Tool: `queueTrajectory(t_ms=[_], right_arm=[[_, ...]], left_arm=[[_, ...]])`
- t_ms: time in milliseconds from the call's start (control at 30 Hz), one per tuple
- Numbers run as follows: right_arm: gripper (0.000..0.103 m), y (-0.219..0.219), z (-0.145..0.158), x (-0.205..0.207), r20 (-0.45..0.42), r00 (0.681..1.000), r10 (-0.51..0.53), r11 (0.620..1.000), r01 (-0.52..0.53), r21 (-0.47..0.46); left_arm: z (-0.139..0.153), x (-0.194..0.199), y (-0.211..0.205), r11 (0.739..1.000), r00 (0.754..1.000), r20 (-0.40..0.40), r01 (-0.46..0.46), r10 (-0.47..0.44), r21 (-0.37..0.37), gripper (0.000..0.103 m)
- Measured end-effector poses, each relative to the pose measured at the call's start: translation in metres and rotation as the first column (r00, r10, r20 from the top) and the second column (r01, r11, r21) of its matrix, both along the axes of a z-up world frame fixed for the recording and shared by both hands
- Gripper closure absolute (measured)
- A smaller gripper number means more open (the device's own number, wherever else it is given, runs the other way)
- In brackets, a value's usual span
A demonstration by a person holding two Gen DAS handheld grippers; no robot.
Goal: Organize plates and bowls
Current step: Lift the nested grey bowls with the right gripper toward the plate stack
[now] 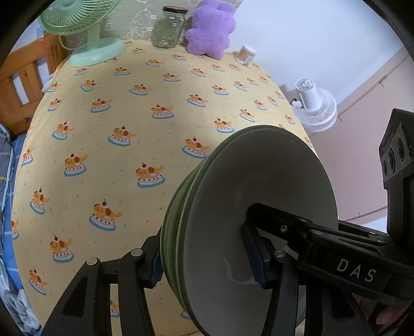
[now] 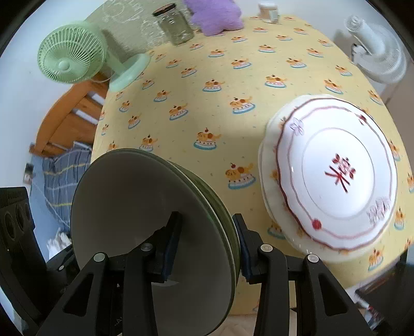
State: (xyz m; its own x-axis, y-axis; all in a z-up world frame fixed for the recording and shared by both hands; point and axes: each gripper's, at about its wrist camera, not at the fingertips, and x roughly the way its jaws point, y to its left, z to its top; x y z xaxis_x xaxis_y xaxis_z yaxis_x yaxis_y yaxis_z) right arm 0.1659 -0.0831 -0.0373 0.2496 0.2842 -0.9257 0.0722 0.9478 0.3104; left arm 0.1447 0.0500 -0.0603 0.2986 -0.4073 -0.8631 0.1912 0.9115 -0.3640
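A stack of green bowls with pale insides (image 1: 258,175) (image 2: 129,196) is tilted on edge, off the yellow tablecloth (image 2: 207,116). My left gripper (image 1: 207,263) is shut on the stack's rim, one pad inside the top bowl and one outside. My right gripper (image 2: 207,245) is shut on the rim from the opposite side. A finger of the right gripper (image 1: 297,227) reaches into the bowl in the left wrist view. To the right, a stack of white plates with red trim (image 2: 333,170) rests on the table.
At the table's far edge stand a green desk fan (image 1: 85,23), a glass jar (image 1: 168,28), a purple plush (image 1: 209,28) and a small container (image 1: 247,54). A white fan (image 1: 315,106) stands beyond the right edge. Wooden furniture (image 1: 20,85) is at the left.
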Motion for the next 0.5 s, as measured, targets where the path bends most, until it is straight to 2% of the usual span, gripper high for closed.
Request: queueTrajectory(t_ms=[233, 367, 500], right_arm=[[0.060, -0.006, 0.006, -0.007, 0.018, 0.999, -0.027, 0.999, 0.027, 0.018], [0.060, -0.014, 0.003, -0.002, 0.022, 1.000, -0.002, 0.999, 0.001, 0.044], [0.060, -0.027, 0.010, 0.007, 0.039, 0.997, 0.066, 0.997, -0.068, 0.044]], left_arm=[[0.007, -0.003, -0.007, 1.000, 1.000, 0.020, 0.010, -0.010, 0.017, 0.050], [0.007, -0.003, -0.013, 0.999, 0.999, 0.025, -0.045, 0.044, 0.026, 0.050], [0.014, -0.004, -0.027, 0.994, 0.993, 0.032, -0.110, 0.109, 0.023, 0.050]])
